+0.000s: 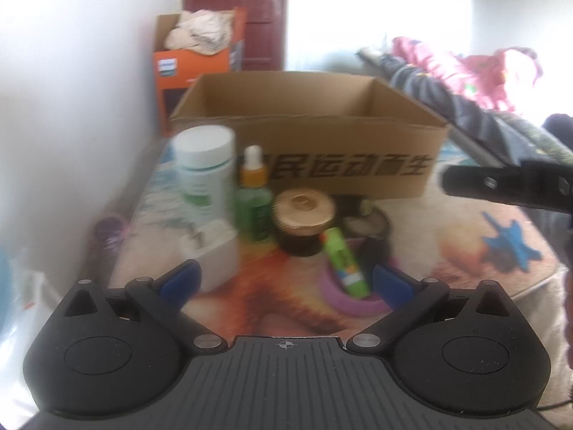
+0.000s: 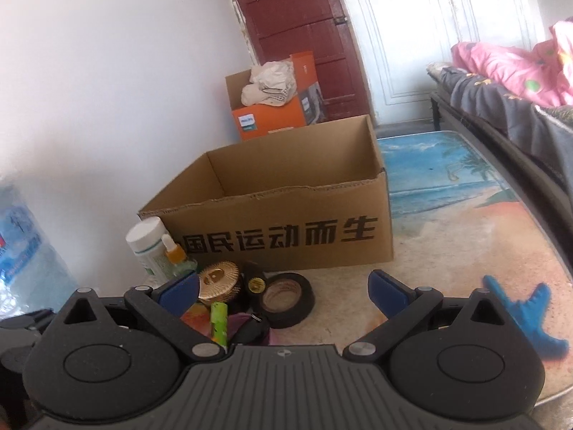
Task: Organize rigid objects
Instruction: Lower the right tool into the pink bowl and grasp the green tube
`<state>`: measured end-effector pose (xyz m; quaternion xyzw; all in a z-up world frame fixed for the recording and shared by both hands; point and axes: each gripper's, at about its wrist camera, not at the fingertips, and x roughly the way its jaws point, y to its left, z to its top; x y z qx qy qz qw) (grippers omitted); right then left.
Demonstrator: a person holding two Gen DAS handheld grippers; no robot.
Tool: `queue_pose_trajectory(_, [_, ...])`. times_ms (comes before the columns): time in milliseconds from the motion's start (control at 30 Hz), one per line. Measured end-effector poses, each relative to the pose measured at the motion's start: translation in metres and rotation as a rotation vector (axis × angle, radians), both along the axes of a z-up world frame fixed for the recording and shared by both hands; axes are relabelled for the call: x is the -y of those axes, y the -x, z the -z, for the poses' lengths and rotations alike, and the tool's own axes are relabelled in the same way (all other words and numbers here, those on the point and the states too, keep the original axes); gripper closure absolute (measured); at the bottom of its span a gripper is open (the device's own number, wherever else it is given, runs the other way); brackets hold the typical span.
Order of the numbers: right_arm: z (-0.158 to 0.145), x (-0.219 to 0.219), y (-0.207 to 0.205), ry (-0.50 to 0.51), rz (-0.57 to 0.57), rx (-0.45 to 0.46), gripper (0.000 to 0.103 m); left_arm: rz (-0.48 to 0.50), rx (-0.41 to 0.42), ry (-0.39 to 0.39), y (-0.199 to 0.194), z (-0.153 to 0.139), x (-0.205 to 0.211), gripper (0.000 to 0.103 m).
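Observation:
An open, empty cardboard box [image 1: 308,114] [image 2: 286,208] stands on the table. In front of it sit a white-capped bottle [image 1: 206,172] [image 2: 148,242], an orange-capped green dropper bottle [image 1: 255,197] [image 2: 175,254], a gold-lidded jar [image 1: 304,218] [image 2: 218,279], a green tube [image 1: 345,261] [image 2: 219,322], a white block [image 1: 215,254] and black tape rolls [image 2: 286,297]. A blue toy plane [image 1: 512,243] [image 2: 526,315] lies to the right. My left gripper [image 1: 284,279] is open and empty just short of the cluster. My right gripper [image 2: 283,286] is open and empty above the tape; it also shows in the left wrist view [image 1: 508,186].
The table [image 2: 447,251] has a beach-print top. A white wall runs along the left. An orange box [image 2: 272,107] with cloth stands behind. A bed with pink bedding [image 2: 519,82] is to the right. A water bottle [image 2: 25,251] is at the far left.

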<state>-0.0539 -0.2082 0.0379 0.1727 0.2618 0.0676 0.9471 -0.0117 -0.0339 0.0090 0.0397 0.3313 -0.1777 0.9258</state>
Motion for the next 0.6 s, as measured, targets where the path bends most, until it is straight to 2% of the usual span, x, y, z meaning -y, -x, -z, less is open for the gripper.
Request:
queue_pose_trajectory(167, [0.003,-0.003,-0.024,-0.110,-0.128,-0.049,0.030,0.092,0.000,-0.005,-0.005,0.005,0.026,0.010])
queue_pose_trajectory(233, [0.007,-0.009,-0.035,-0.129,-0.178,-0.085,0.037,0.107,-0.011,0.003,-0.008,0.009,0.030,0.019])
queue_pose_trajectory(333, [0.012,-0.018,-0.048,-0.146,-0.243,-0.131,0.042,0.117,-0.036,0.020,-0.015,0.013,0.034,0.038])
queue_pose_trajectory(400, [0.015,-0.024,-0.055,-0.129,-0.270,-0.158,0.048,0.113,-0.051,0.021,-0.021,0.016,0.036,0.048])
queue_pose_trajectory(467, [0.018,-0.028,-0.063,-0.111,-0.286,-0.187,0.059,0.105,-0.060,0.028,-0.025,0.018,0.037,0.054])
queue_pose_trajectory(600, [0.028,-0.035,-0.081,-0.107,-0.320,-0.255,0.067,0.100,-0.081,0.038,-0.033,0.021,0.035,0.071])
